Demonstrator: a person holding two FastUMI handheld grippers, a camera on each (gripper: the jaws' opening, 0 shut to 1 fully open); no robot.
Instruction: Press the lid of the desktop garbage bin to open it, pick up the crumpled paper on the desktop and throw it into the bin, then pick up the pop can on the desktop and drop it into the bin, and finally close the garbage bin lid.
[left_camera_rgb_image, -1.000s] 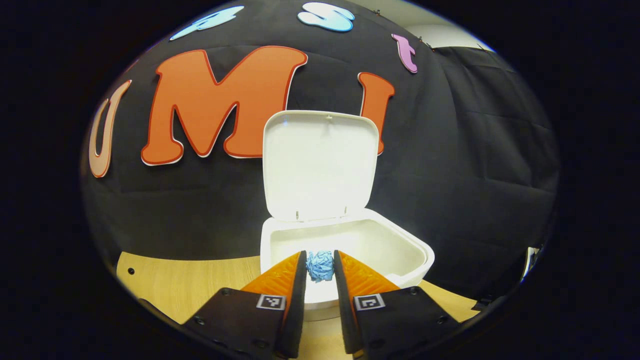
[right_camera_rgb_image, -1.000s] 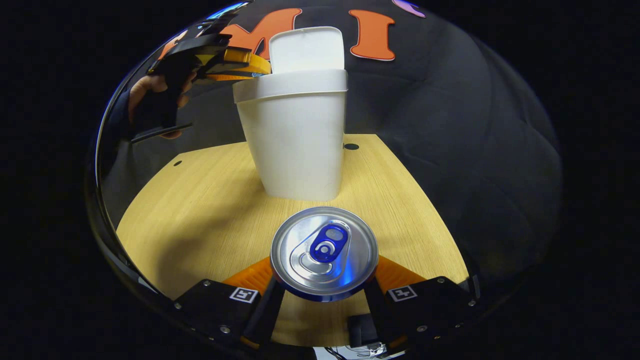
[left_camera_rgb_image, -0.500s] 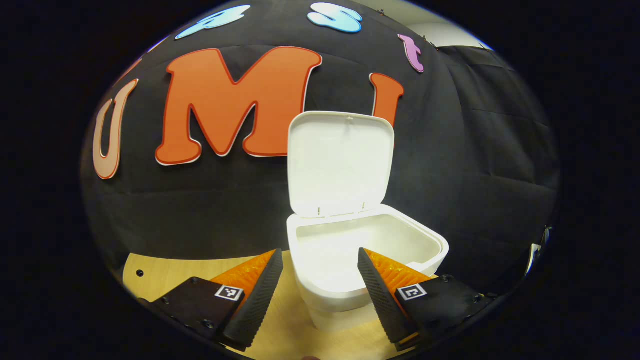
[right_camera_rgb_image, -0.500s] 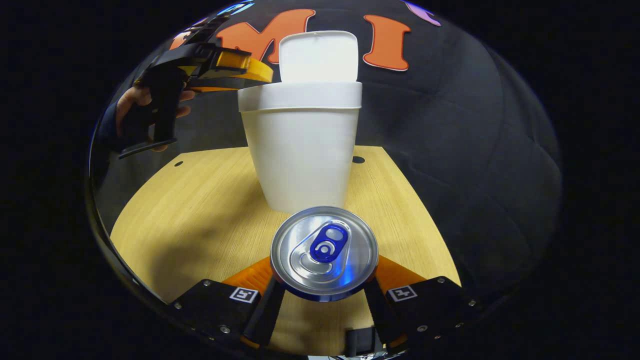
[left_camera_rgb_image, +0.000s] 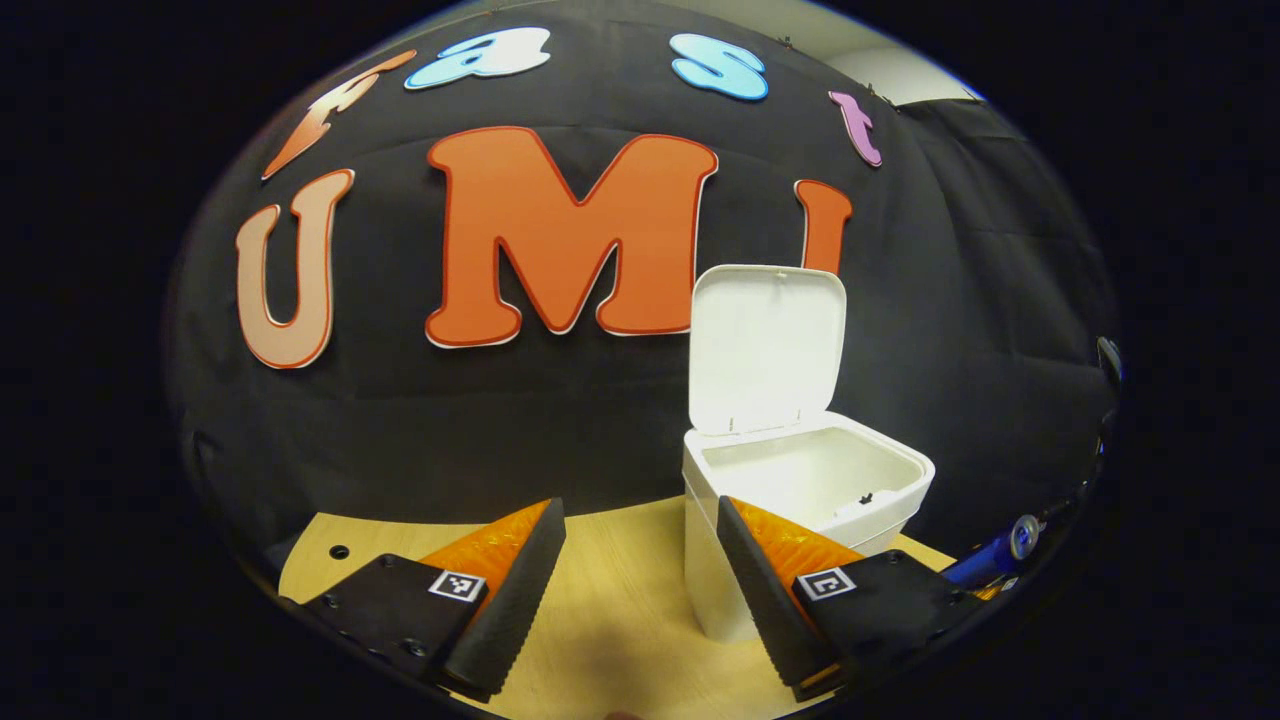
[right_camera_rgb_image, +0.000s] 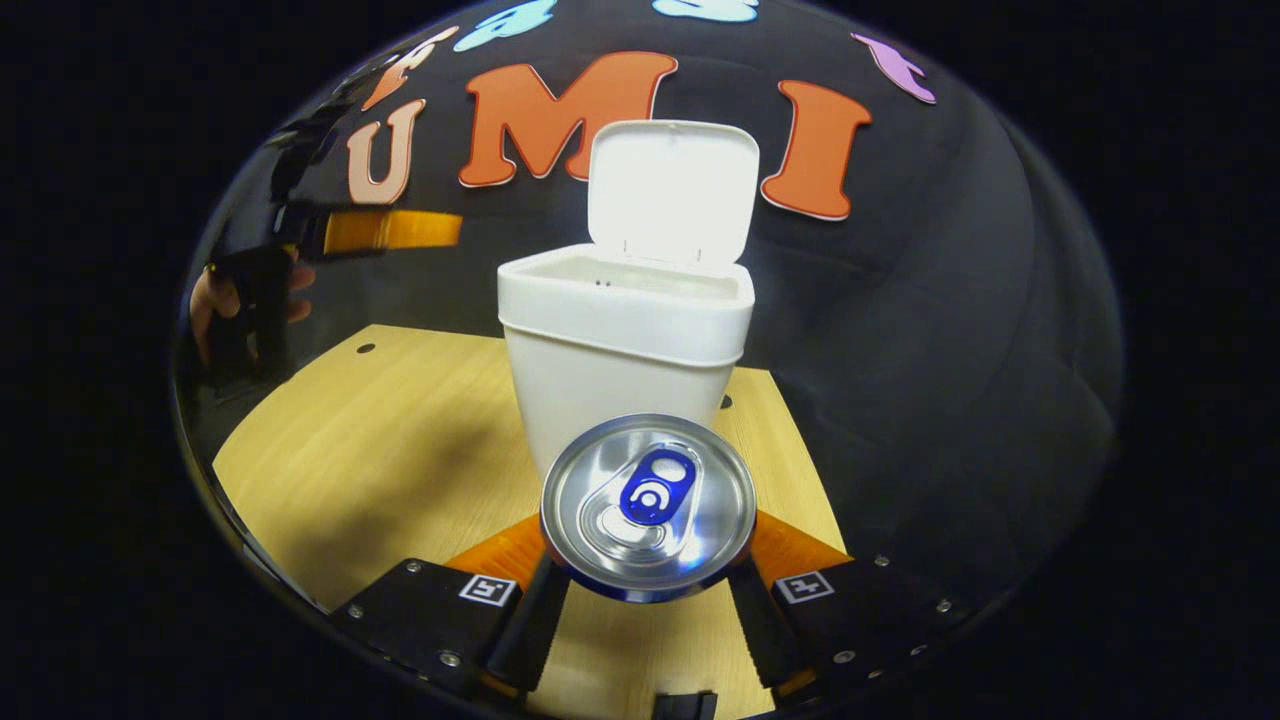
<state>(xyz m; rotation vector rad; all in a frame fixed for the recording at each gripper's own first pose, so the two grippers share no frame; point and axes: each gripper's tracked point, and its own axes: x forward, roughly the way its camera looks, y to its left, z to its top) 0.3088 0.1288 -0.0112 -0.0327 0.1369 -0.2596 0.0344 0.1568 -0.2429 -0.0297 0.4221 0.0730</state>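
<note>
The white bin (left_camera_rgb_image: 790, 500) stands on the wooden table (left_camera_rgb_image: 610, 620) with its lid (left_camera_rgb_image: 765, 345) raised upright. My left gripper (left_camera_rgb_image: 640, 560) is open and empty, to the left of the bin and a little back from it. The bin's inside is hidden below the rim. My right gripper (right_camera_rgb_image: 648, 565) is shut on the pop can (right_camera_rgb_image: 648, 505), upright with a silver top and blue tab, held in front of the bin (right_camera_rgb_image: 625, 340) below its rim. The left gripper (right_camera_rgb_image: 385, 230) and the hand (right_camera_rgb_image: 205, 305) holding it hover at upper left. The can (left_camera_rgb_image: 995, 553) shows at far right.
The black cloth wall closes off the table right behind the bin. The tabletop (right_camera_rgb_image: 380, 450) has small dark holes near its back edge (right_camera_rgb_image: 366, 349). Bare wood lies to the left of the bin and in front of it.
My left gripper opened over the bin and the blue crumpled paper left its fingers; it then drew back to the left. My right gripper rose with the can, so the bin's rim now shows from above.
</note>
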